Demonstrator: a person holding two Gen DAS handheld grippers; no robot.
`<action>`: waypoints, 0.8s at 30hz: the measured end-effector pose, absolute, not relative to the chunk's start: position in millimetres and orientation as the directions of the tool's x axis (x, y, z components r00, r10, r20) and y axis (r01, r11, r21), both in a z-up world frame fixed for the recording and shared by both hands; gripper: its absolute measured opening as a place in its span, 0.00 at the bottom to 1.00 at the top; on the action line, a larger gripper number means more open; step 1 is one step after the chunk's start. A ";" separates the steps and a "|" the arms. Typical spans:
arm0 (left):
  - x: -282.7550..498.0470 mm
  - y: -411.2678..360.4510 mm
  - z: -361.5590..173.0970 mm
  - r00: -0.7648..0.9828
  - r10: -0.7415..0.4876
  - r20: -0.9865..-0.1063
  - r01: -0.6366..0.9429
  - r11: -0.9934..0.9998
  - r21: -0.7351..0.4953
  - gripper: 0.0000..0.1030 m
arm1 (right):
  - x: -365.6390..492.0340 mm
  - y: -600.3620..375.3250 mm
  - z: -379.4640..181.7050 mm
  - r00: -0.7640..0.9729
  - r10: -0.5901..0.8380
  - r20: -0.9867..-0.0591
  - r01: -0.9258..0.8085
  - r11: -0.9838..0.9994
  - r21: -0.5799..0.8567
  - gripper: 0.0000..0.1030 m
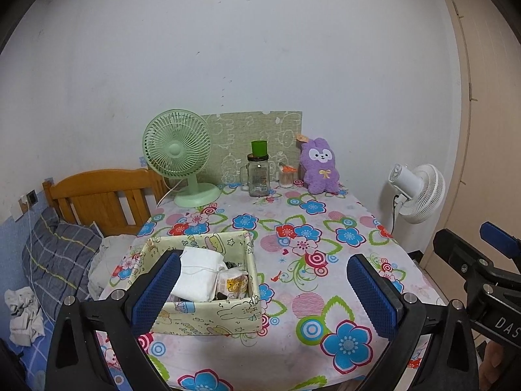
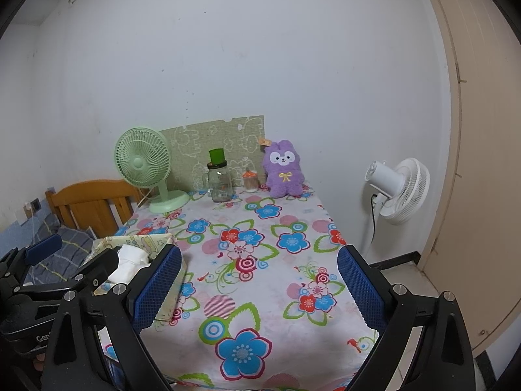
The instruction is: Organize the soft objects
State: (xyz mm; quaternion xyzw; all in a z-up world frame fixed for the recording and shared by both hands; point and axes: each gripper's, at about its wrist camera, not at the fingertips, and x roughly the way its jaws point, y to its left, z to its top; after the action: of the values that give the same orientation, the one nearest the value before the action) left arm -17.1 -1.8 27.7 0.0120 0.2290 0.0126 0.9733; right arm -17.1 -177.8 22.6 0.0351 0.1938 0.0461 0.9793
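Observation:
A purple plush bunny (image 1: 319,166) stands upright at the back of the flowered table, against the wall; it also shows in the right wrist view (image 2: 285,170). A pale yellow fabric box (image 1: 208,309) sits at the table's front left and holds folded white cloth (image 1: 198,273) and small packets. The box also shows in the right wrist view (image 2: 140,241). My left gripper (image 1: 260,290) is open and empty, above the table just right of the box. My right gripper (image 2: 259,283) is open and empty over the table's front.
A green desk fan (image 1: 179,159), a glass jar with a green cup on it (image 1: 258,172) and a small orange-lidded jar (image 1: 286,177) stand at the back. A white floor fan (image 1: 416,192) stands right of the table. A bed with a wooden headboard (image 1: 97,195) lies left.

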 end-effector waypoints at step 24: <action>-14.4 -4.9 26.5 0.896 0.048 -0.441 -0.039 0.999 0.031 1.00 | -11.8 -177.8 20.9 0.917 0.111 -0.382 -0.080 0.992 0.095 0.95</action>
State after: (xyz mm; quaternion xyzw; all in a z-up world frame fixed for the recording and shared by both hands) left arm -14.4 -4.9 26.5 0.0106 0.2265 0.0224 0.9737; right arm -11.8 -177.8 20.9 0.0387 0.1973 0.0488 0.9784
